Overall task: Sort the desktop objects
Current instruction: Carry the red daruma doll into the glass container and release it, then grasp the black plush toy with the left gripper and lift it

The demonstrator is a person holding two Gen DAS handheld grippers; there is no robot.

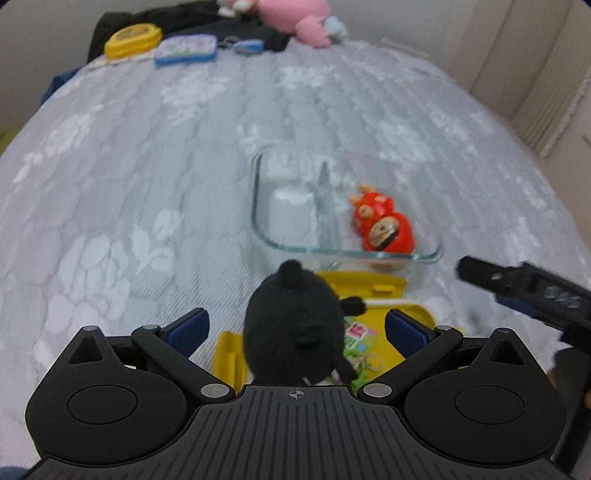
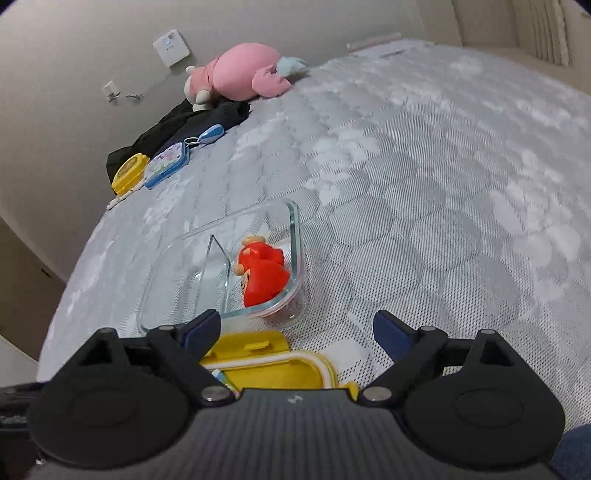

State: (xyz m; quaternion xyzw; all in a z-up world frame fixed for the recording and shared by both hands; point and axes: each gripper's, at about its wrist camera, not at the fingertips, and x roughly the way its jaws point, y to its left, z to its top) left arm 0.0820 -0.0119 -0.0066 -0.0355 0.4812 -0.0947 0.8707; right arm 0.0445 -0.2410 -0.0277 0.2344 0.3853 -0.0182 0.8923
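the soft, light black plush toy (image 1: 295, 325) sits uncompressed between the wide-spread left gripper (image 1: 297, 326); the round body is best squeezed; the right gripper (image 2: 297, 328) is spread wide, empty.

Soft, even indoor light, no hard shadows. Left wrist view motion-blurred throughout; right wrist view sharper. Strong fisheye bending at edges, dark vignette in upper corners.

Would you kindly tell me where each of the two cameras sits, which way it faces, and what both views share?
Left wrist: on the left gripper, looking down the quilted grey bed; a black plush toy sits between its open blue pads; the right gripper shows at right.
Right wrist: on the right gripper, jaws open and empty, facing the bed and beige wall.
Shared: clear glass divided container with red figurines, open yellow plastic box, pink plush toy.
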